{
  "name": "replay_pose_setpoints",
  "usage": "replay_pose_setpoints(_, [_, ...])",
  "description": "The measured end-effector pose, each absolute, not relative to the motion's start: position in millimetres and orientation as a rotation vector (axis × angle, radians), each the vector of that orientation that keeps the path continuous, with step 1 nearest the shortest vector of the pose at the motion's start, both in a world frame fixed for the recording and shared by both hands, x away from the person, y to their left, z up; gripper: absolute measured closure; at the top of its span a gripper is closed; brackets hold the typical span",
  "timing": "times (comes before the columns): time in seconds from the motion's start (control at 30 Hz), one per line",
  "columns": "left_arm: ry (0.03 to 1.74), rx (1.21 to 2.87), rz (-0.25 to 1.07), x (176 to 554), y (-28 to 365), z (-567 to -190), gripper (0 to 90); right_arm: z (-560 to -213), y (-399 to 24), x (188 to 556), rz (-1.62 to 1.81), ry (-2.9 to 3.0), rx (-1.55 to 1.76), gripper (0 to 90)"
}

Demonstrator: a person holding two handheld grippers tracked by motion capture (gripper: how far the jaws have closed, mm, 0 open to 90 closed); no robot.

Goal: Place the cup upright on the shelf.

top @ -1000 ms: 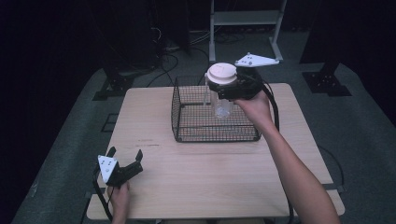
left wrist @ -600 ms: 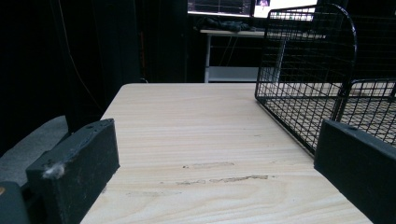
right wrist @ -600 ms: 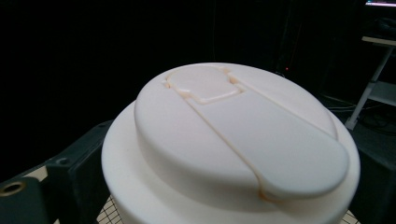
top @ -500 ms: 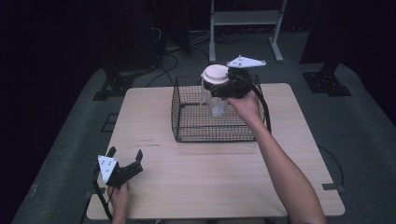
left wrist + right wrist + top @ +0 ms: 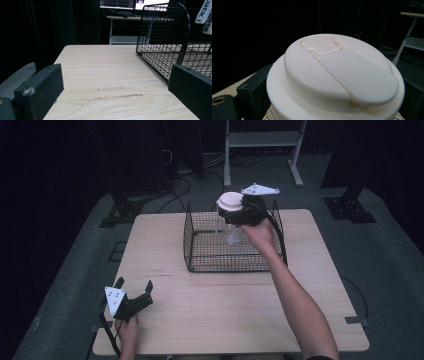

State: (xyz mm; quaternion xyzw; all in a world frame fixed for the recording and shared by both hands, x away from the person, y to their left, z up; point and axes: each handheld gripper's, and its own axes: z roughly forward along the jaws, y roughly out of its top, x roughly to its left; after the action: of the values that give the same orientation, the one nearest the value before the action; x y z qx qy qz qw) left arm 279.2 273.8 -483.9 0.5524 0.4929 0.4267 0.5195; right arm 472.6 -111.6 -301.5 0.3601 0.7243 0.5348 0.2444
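Observation:
A clear jar (image 5: 233, 233) with a cream lid (image 5: 230, 200) hangs over the back of the black wire basket (image 5: 200, 263), its lower part inside the basket. My right gripper (image 5: 232, 214) is shut on the jar just under the lid. In the right gripper view the lid (image 5: 337, 72) is very close, with a black jaw on either side of it. My left gripper (image 5: 134, 285) rests open and holds nothing at the table's front left corner. In the left gripper view the jaws stand wide apart, and the basket (image 5: 162, 50) is ahead on the right.
The wooden table (image 5: 225, 320) carries the basket at its back centre. Around the table the floor is dark, with cables and a metal rack (image 5: 262, 140) behind. A stand foot (image 5: 348, 207) sits at the back right.
My right gripper has carried the jar a little to the left over the basket and has nearly stopped. The left gripper has not moved.

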Motion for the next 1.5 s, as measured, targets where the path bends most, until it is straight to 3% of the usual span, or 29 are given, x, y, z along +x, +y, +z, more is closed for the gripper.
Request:
replay_pose_setpoints(0.7, [1.183, 1.320, 1.021, 279.3, 274.6, -483.8, 0.0, -339.9, -107.6, 497.3, 1.420, 1.986, 1.056, 4.3])
replay_pose_setpoints(1.5, [1.187, 1.314, 1.018, 279.4, 275.2, -483.9, 0.0, -360.6, -107.4, 514.0, 1.397, 2.000, 1.078, 4.3])
